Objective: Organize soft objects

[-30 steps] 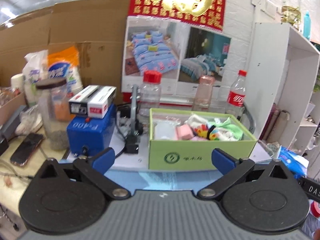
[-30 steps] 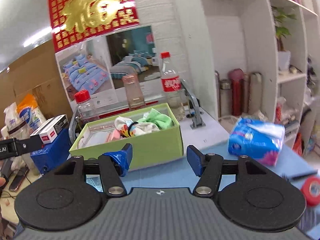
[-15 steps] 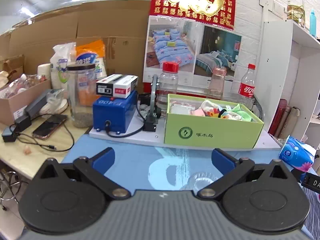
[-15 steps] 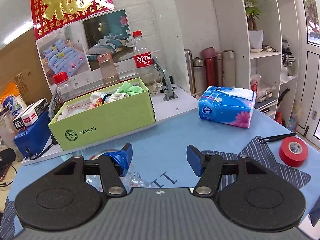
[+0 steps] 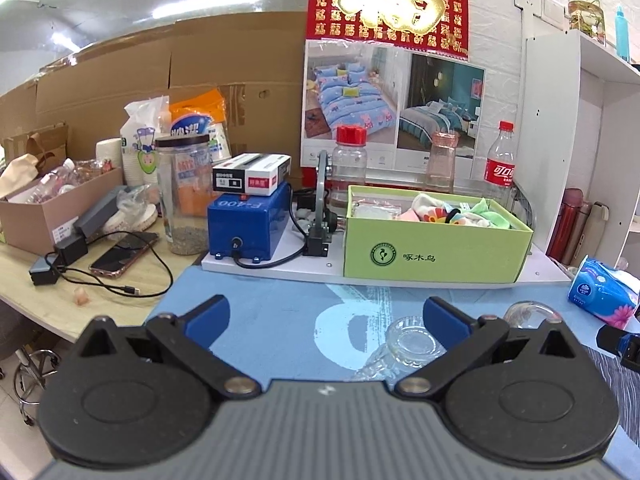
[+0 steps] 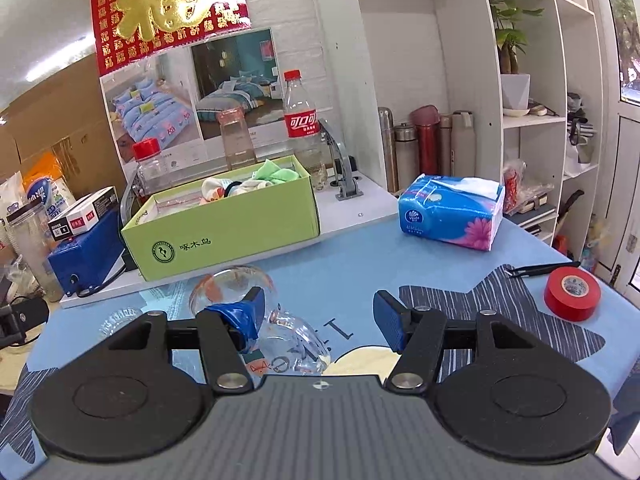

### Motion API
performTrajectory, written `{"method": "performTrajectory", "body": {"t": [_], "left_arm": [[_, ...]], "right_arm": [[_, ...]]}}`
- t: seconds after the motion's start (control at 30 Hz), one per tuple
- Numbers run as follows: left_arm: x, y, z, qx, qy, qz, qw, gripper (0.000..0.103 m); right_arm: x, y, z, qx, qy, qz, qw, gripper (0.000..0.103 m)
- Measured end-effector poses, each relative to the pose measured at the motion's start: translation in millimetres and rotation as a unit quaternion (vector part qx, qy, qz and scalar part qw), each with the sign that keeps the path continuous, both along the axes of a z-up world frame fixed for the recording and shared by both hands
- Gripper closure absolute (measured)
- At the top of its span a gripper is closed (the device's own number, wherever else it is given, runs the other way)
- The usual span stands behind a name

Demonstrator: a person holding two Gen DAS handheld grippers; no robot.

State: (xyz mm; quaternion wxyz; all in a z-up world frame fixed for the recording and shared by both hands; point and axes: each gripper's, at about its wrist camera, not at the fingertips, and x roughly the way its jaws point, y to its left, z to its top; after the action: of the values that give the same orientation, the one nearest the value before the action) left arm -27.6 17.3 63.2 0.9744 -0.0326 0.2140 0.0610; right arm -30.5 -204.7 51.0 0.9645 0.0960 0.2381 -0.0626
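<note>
You hold both the left gripper [image 5: 323,316] and the right gripper [image 6: 318,310] spread wide and empty above the blue printed tablecloth [image 6: 360,264], probably between picks. The soft cloth items, pale and green socks [image 6: 248,184], already sit piled in the open lime-green cardboard box [image 6: 224,228]. That box lies well apart at 11 o'clock from your right fingertips and at 1 o'clock from your left.

1. Ahead of the left claw, the green box [image 5: 436,254] hides the lower part of the socks [image 5: 452,214] behind its front wall.
2. A clear glass dish [image 5: 412,344] lies partly behind the left claw's right finger.
3. At the far right edge, the tissue pack [image 5: 604,294] is cut off.
4. Beside the right claw's left finger, the glass piece [image 6: 288,332] is partly covered.
</note>
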Motion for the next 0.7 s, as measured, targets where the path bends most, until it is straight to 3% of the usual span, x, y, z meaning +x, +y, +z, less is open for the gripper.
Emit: {"method": "performTrajectory", "body": {"t": [0.17, 0.5, 0.7], "left_arm": [[4.1, -6.3, -4.3, 0.02, 0.004, -0.016, 0.9997, 0.0], [8.4, -17.8, -23.8, 0.018, 0.021, -0.039, 0.9988, 0.0], [3.7, -20.0, -24.3, 0.014, 0.006, -0.048, 0.9987, 0.0]], "right_arm": [[1.9, -0.5, -3.7, -0.002, 0.001, 0.0, 1.0, 0.057], [0.2, -11.8, -21.9, -0.004, 0.023, -0.015, 1.0, 0.057], [-0.3, -17.4, -23.1, -0.016, 0.031, -0.048, 0.998, 0.057]]}}
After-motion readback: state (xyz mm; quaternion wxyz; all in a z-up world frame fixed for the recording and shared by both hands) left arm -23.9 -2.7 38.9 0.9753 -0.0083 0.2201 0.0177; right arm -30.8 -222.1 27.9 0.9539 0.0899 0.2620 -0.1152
